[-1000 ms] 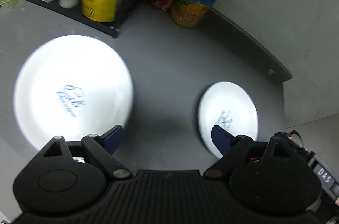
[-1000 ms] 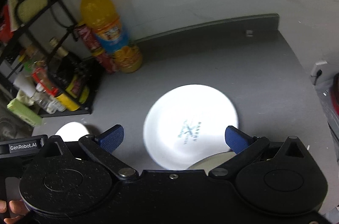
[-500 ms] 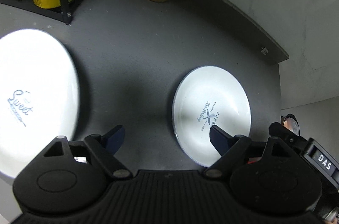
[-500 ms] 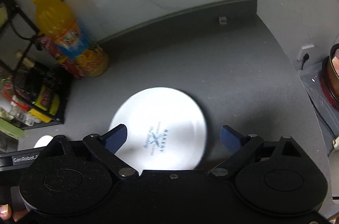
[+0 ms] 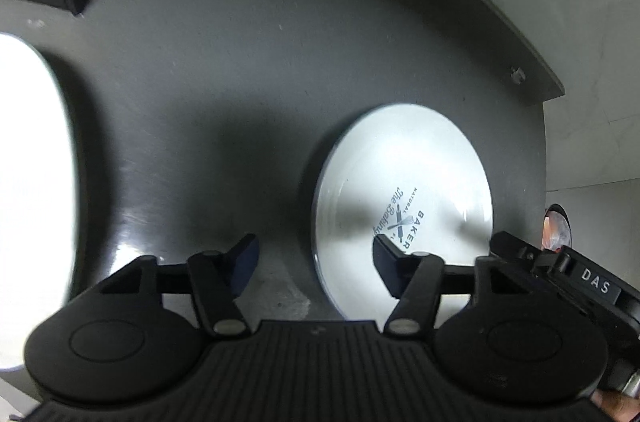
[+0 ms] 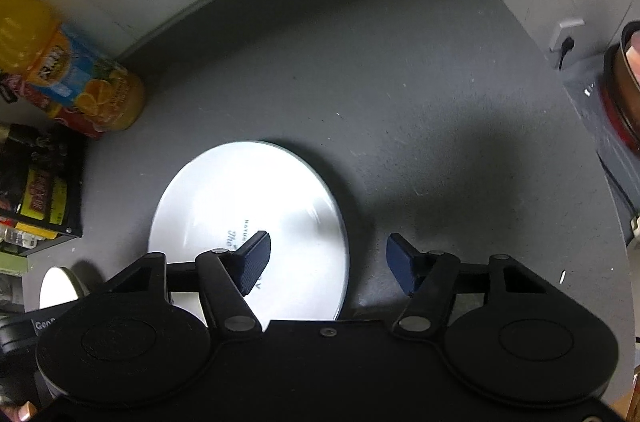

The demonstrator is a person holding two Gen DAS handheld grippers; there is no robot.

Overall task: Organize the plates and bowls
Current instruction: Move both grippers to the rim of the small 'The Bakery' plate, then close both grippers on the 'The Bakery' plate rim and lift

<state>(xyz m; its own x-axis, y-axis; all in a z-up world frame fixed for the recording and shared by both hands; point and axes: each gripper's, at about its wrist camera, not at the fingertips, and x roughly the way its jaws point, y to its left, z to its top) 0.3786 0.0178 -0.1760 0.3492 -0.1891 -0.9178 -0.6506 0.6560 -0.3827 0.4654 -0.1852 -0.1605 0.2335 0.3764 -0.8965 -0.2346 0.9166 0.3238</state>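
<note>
Left tongs [image 5: 314,264]: spread wide, holding nothing — the right finger's tip hangs over the near edge of the small plate, the left one over bare desk.
Right tongs [image 6: 328,258]: also spread wide and empty; the left finger lies over the same plate, the right finger over the desk beyond its right rim.
Small plate [image 5: 402,210]: white, flat on the grey desk [image 5: 208,70], printed "NATURAL", "The Bakery" in script and "BAKER…" around crossed utensils; the fingers cover part of the print in both views.
Large plate [image 5: 34,190]: white, at the far left of the left view — overexposed and cut off by the frame, so no print can be read.
Plates counted: two; no bowl can be made out.
Juice bottle [image 6: 68,70]: orange drink with a blue label showing orange slices, standing at the far left by the wall; its brand is too blurred to read.
Rack [image 6: 38,182]: black, left of the bottle, with yellow packets; writing illegible.
Device lettering: "DAS" on a black unit [image 5: 596,288] at the right of the left view, "Gen…" cut off in the right view.
</note>
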